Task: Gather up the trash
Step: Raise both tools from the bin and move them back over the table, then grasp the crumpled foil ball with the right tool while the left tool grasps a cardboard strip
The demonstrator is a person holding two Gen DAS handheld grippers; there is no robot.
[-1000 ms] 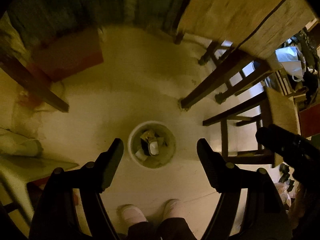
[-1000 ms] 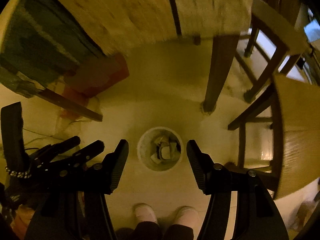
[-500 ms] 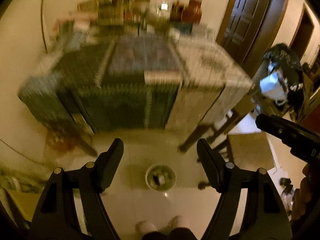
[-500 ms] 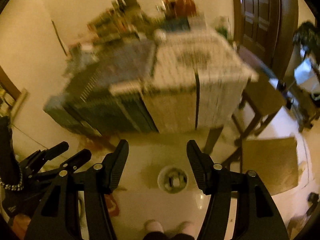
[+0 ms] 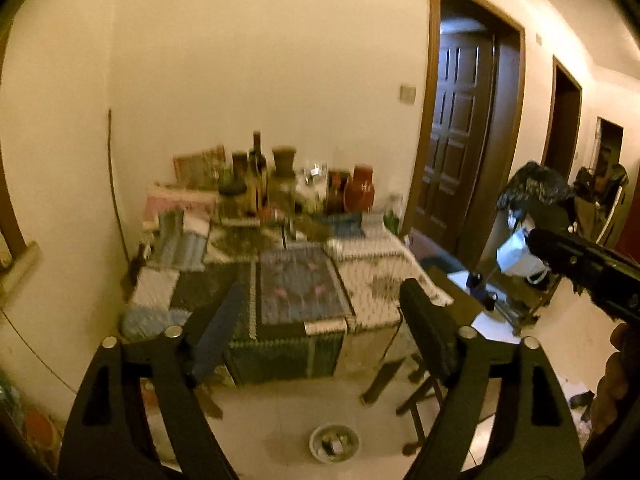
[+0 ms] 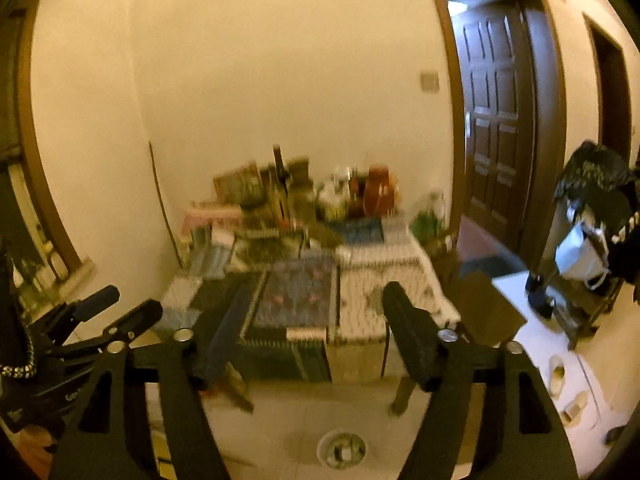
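A small round trash bin [image 5: 334, 442] with crumpled scraps inside stands on the pale floor in front of the table; it also shows in the right wrist view [image 6: 341, 449]. My left gripper [image 5: 320, 316] is open and empty, held high and pointing at the table. My right gripper [image 6: 316, 312] is open and empty too, level with the table's front edge. The right gripper's body shows at the right of the left wrist view [image 5: 588, 268]; the left gripper's body shows at the left of the right wrist view [image 6: 80, 328].
A table [image 5: 376, 276] with a patterned cloth holds bottles and jars [image 5: 280, 184] at its back against the wall. A wooden chair [image 5: 452, 300] stands at its right. A dark door [image 5: 460, 136] and a cluttered rack [image 5: 532, 232] are further right.
Both grippers have tilted up from looking straight down at the bin to looking forward at the table and wall. The bin has slid to the bottom of both views. Both jaws stayed open.
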